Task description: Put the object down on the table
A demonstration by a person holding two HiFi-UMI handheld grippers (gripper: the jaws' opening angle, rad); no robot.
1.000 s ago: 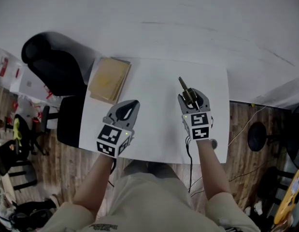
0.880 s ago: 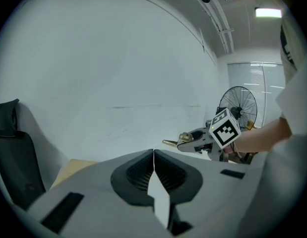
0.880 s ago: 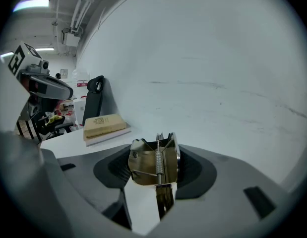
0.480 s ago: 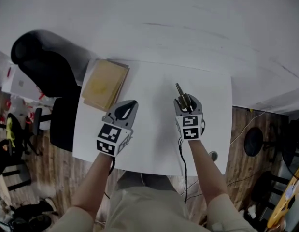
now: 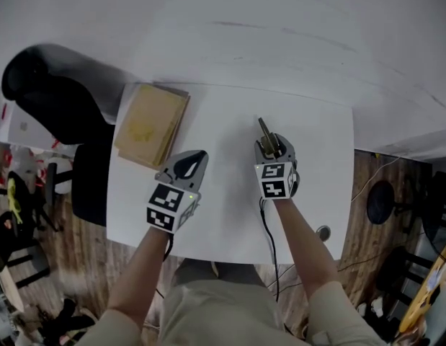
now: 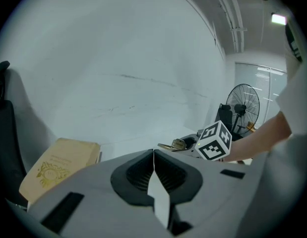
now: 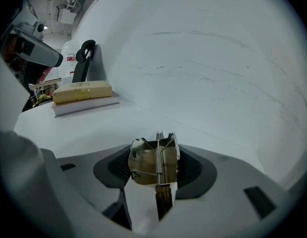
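Note:
A brass-coloured metal clip with a spring [image 7: 154, 163] sits between the jaws of my right gripper [image 7: 156, 155], which is shut on it. In the head view the clip [image 5: 264, 132] sticks out forward from the right gripper [image 5: 273, 148] over the middle right of the white table [image 5: 223, 215]. My left gripper [image 5: 188, 164] hovers over the table's left half, shut with nothing in it; its jaws meet along one line [image 6: 153, 155]. The left gripper view shows the clip [image 6: 174, 145] and the right gripper's marker cube [image 6: 215, 142] off to the right.
A tan book [image 5: 151, 122] lies at the table's far left corner, also seen as the book [image 7: 83, 90]. A black office chair [image 5: 46, 96] stands left of the table. A white wall [image 5: 280, 34] runs behind it. A fan [image 6: 245, 105] stands farther right.
The right gripper with the clip has drifted a little left, toward the table's middle. The left gripper has stayed about where it was. Both grips look unchanged.

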